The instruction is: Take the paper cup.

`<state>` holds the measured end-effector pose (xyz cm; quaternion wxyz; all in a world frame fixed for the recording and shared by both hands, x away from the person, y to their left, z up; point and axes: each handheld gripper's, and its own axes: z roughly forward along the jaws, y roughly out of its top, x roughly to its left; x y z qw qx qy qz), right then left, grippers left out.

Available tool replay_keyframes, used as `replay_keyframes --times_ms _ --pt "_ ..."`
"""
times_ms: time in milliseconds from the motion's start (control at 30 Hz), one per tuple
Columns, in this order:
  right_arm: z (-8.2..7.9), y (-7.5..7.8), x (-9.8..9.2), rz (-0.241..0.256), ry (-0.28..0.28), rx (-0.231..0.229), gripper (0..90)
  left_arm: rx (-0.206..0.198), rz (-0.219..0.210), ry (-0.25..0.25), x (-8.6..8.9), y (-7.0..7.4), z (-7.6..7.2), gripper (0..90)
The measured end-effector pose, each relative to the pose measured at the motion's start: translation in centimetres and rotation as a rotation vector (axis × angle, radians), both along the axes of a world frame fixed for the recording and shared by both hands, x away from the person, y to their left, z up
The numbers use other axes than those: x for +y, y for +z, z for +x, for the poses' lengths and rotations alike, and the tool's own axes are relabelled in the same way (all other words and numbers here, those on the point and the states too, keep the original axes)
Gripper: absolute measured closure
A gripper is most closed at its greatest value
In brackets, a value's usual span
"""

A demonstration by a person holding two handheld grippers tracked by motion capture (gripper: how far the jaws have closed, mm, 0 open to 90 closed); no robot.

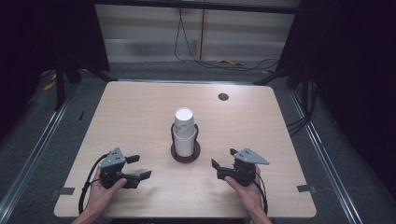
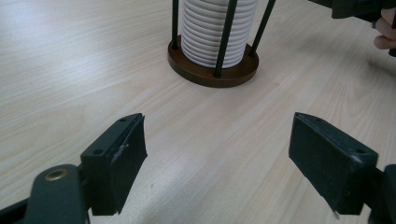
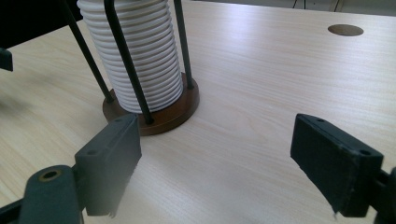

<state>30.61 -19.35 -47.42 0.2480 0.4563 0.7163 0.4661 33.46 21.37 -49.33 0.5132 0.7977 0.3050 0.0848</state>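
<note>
A stack of white paper cups (image 1: 184, 132) stands upside down in a holder with thin black rods on a round brown base (image 1: 185, 156), at the table's middle. In the left gripper view the cup stack (image 2: 215, 30) rises ahead on the brown base (image 2: 212, 71). The right gripper view has the cup stack (image 3: 135, 51) up close at its left, on the base (image 3: 166, 116). My left gripper (image 1: 138, 166) rests open at the front left, apart from the holder, jaws wide with nothing between them. My right gripper (image 1: 223, 157) is open at the front right, also holding nothing.
A round cable hole (image 1: 223, 97) lies in the wooden table (image 1: 140, 112) at the back right. Cables trail on the floor behind the table. Black frame legs stand at both back corners.
</note>
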Motion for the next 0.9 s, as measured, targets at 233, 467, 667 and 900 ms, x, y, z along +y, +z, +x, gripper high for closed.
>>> replay_keyframes --times_ms 233,467,667,900 --pt "0.4 0.2 0.3 0.025 0.040 0.040 13.6 0.024 -0.002 0.014 0.2 -0.3 0.4 17.2" --pt "0.8 0.8 1.0 0.010 0.102 0.007 19.0 0.070 -0.035 -0.051 -0.5 -0.1 0.1 17.2" --pt "1.0 1.6 1.5 0.003 0.145 -0.016 18.2 0.038 0.006 -0.033 -0.7 -0.1 0.3 17.2" --pt "1.5 3.1 2.5 -0.002 0.182 -0.027 19.0 0.029 0.014 -0.031 -0.3 -0.3 -0.2 17.5"
